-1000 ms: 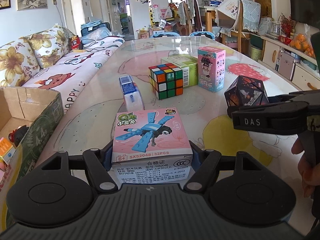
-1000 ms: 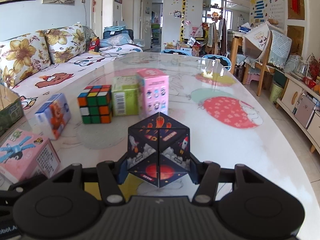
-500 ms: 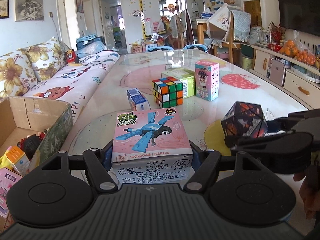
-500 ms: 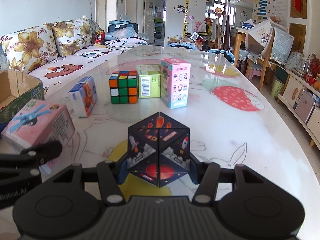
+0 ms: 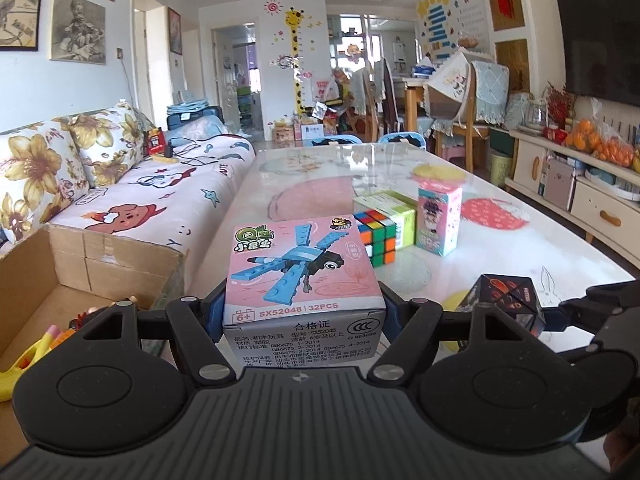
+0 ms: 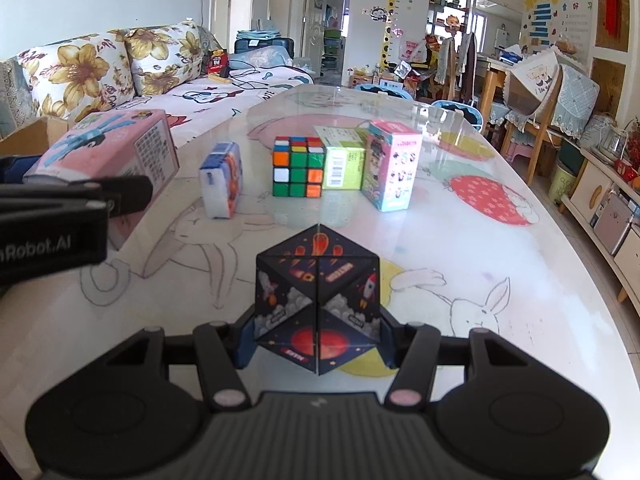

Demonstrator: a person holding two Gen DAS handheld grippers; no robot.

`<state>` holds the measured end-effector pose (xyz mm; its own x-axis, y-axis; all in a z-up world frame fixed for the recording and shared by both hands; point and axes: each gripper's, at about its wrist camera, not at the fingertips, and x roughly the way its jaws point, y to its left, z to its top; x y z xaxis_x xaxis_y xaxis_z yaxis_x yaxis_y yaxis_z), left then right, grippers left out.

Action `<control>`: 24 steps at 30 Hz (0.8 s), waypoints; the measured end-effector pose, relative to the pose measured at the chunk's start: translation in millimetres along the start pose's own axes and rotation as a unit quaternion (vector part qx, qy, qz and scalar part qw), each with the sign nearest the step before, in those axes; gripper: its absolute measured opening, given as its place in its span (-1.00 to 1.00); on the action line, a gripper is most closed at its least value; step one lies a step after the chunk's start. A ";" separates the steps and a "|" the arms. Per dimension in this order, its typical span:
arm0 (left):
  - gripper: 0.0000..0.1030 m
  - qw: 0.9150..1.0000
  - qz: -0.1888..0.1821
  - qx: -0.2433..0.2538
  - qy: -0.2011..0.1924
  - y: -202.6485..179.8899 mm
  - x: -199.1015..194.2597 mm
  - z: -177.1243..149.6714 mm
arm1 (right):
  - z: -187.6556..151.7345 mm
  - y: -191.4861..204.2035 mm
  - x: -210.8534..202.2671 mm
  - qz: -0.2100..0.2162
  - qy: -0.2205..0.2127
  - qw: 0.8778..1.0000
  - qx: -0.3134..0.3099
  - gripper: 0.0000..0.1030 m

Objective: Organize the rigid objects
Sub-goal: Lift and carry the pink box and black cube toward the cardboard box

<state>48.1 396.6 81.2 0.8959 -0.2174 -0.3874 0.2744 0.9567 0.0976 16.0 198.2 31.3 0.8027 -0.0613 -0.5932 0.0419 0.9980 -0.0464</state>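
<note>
left gripper [image 5: 304, 320]: clamped on pink toy box [image 5: 304, 268], frame centre, lifted | right gripper [image 6: 318, 340]: clamped on dark space cube [image 6: 318, 304] (lower centre), above bench [image 6: 500, 248] | cardboard box [image 5: 52, 280] lower left

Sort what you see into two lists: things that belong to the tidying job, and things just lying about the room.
Job: pink dragonfly box in left gripper; space cube in right gripper; Rubik's cube; green box; tall pink box; blue-white box; cardboard box.

Lying about: sofa; oranges; chairs.
</note>
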 end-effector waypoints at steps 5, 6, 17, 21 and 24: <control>0.73 0.999 0.014 -0.030 -0.010 11.6 7.2 10.2 | 12.8 13.8 -6.6 0.009 -0.014 1.000 -0.016 0.10; 0.73 0.999 0.018 -0.036 -0.012 14.9 7.2 10.1 | 15.3 18.2 -6.7 0.011 -0.017 1.000 -0.021 0.10; 0.73 0.992 0.088 -0.092 -0.015 59.6 23.9 24.6 | 52.4 79.9 -8.2 0.067 -0.054 0.993 -0.075 0.10; 0.73 0.987 0.115 -0.111 -0.006 81.0 29.9 28.0 | 61.3 109.7 -11.5 0.103 -0.070 0.987 -0.104 0.10; 0.73 0.983 0.135 -0.128 0.001 97.2 32.9 28.5 | 65.5 132.9 -10.8 0.127 -0.077 0.981 -0.128 0.10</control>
<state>114.1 476.9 104.1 0.9229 0.0503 -0.3817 -0.0696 0.9969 -0.0370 52.0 332.3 84.2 0.8491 0.2110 -0.4843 -0.3059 0.9438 -0.1249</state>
